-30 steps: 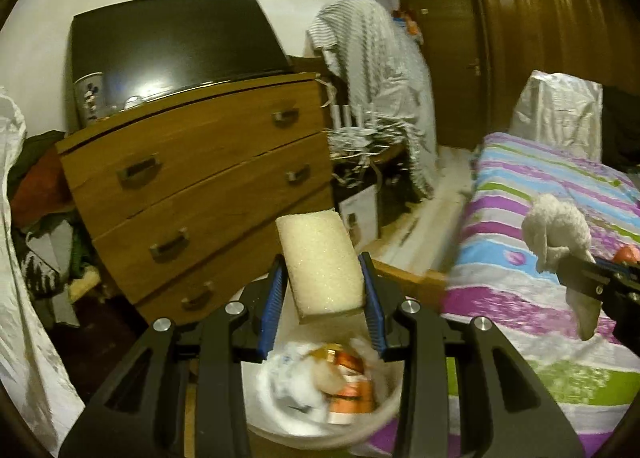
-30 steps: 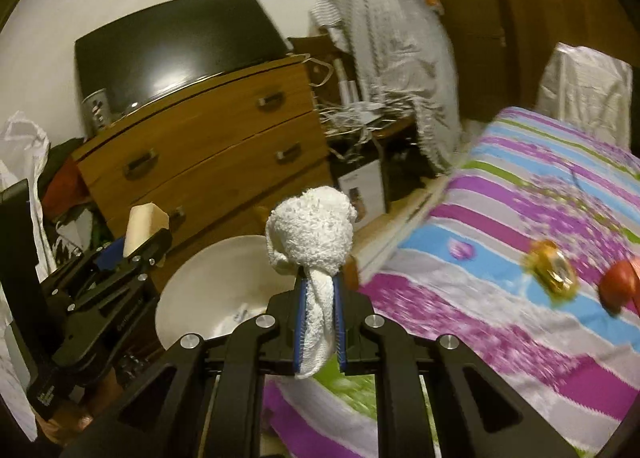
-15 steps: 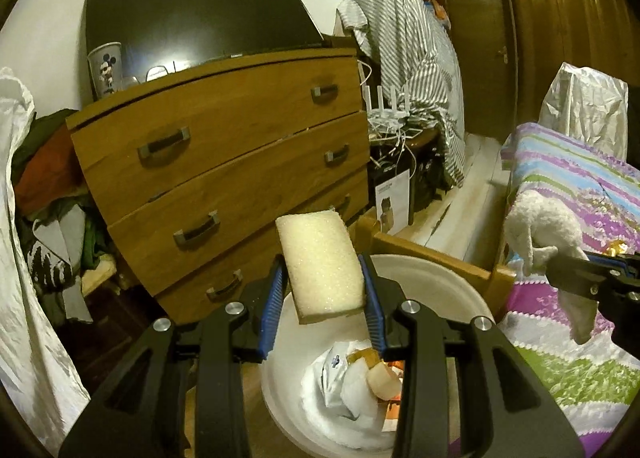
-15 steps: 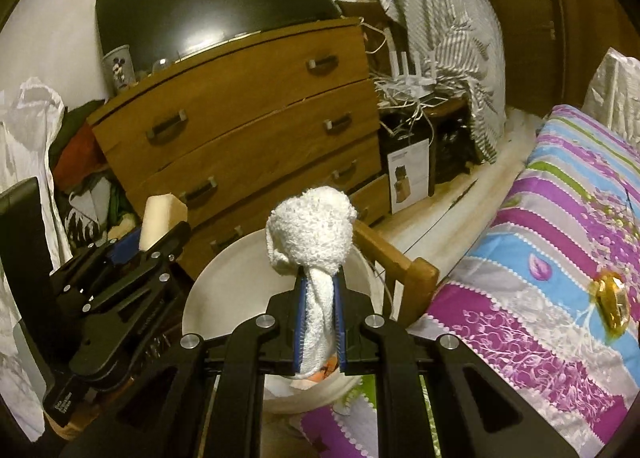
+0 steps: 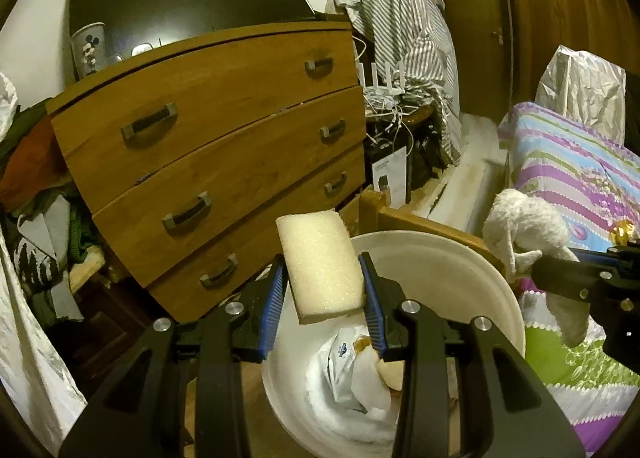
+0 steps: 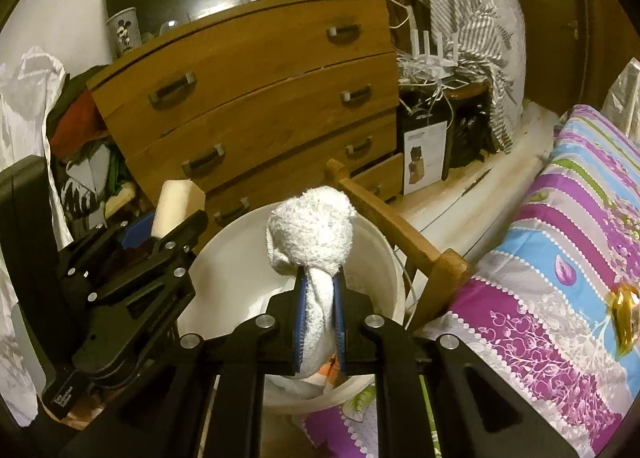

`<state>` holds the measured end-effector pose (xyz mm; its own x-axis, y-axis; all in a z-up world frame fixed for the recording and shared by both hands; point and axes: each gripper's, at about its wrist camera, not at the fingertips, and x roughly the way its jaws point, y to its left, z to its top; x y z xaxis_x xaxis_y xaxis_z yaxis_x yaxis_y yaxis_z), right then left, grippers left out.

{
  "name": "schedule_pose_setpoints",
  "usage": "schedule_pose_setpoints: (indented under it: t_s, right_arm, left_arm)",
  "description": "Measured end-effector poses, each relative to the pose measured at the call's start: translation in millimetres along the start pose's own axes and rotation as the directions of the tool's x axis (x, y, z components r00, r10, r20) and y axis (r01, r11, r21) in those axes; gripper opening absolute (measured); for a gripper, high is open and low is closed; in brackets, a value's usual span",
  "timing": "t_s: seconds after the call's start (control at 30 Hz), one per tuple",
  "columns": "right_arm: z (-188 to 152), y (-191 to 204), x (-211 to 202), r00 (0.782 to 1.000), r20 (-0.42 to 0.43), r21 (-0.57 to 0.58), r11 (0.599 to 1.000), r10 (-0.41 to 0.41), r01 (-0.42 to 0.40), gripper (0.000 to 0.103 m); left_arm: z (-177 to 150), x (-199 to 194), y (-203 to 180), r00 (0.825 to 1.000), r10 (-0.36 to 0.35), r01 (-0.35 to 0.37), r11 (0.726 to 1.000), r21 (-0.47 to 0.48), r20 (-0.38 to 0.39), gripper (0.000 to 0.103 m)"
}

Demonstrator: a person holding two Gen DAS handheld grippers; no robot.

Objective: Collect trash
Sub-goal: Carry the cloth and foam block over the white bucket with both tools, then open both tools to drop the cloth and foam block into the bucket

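Observation:
My left gripper [image 5: 323, 290] is shut on a pale foam sponge [image 5: 322, 266] and holds it over the near rim of a white bin [image 5: 440, 258] that holds crumpled wrappers [image 5: 352, 374]. My right gripper [image 6: 320, 298] is shut on a wadded white cloth [image 6: 312, 234] above the same bin [image 6: 224, 282]. The right gripper and its cloth [image 5: 524, 226] show at the right of the left wrist view. The left gripper with the sponge [image 6: 174, 206] shows at the left of the right wrist view.
A wooden dresser [image 5: 224, 130] with a TV on top stands behind the bin. A wooden bed frame corner [image 6: 400, 230] and striped bedspread [image 6: 560, 258] lie right. A gold wrapper [image 6: 622, 310] lies on the bed. Clothes piles are left.
Both grippers have moved left and down toward the bin, away from the bed, each still holding its item. The bin now fills more of both views.

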<state>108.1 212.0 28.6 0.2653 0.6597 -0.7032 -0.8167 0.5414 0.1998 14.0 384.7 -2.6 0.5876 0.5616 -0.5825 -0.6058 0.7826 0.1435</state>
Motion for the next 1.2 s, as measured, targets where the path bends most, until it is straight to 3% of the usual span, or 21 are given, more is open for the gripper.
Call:
schedule_pose_setpoints:
  t_s: [0.47, 0.53, 0.57, 0.6, 0.63, 0.7, 1.2]
  right_arm:
    - [5, 9, 15, 0.999, -0.033, -0.034, 0.999, 0.003, -0.004, 0.013]
    - [7, 9, 17, 0.999, -0.036, -0.039, 0.999, 0.001, -0.002, 0.019]
    - [7, 8, 17, 0.999, -0.037, -0.037, 0.999, -0.004, 0.002, 0.031]
    - [7, 7, 17, 0.999, -0.035, -0.035, 0.999, -0.009, 0.008, 0.042]
    - [8, 5, 17, 0.999, -0.029, -0.031, 0.999, -0.016, 0.015, 0.046]
    - [7, 1, 16, 1.000, -0.021, -0.022, 1.000, -0.014, 0.014, 0.049]
    - [3, -13, 7, 1.000, -0.001, 0.001, 1.000, -0.030, 0.030, 0.049]
  left_arm:
    - [-2, 18, 11, 0.998, -0.038, 0.037, 0.999, -0.012, -0.043, 0.036]
    - [-1, 19, 12, 0.998, -0.039, 0.039, 0.999, -0.018, -0.044, 0.036]
    - [-1, 20, 12, 0.998, -0.040, 0.039, 0.999, -0.017, -0.046, 0.036]
    - [-1, 22, 12, 0.998, -0.039, 0.039, 0.999, -0.015, -0.049, 0.041]
    - [-2, 23, 11, 0.998, -0.038, 0.037, 0.999, -0.014, -0.055, 0.056]
    - [-3, 24, 10, 0.998, -0.042, 0.042, 0.999, -0.012, -0.053, 0.074]
    - [-7, 24, 4, 0.997, -0.047, 0.047, 0.999, 0.003, -0.064, 0.074]
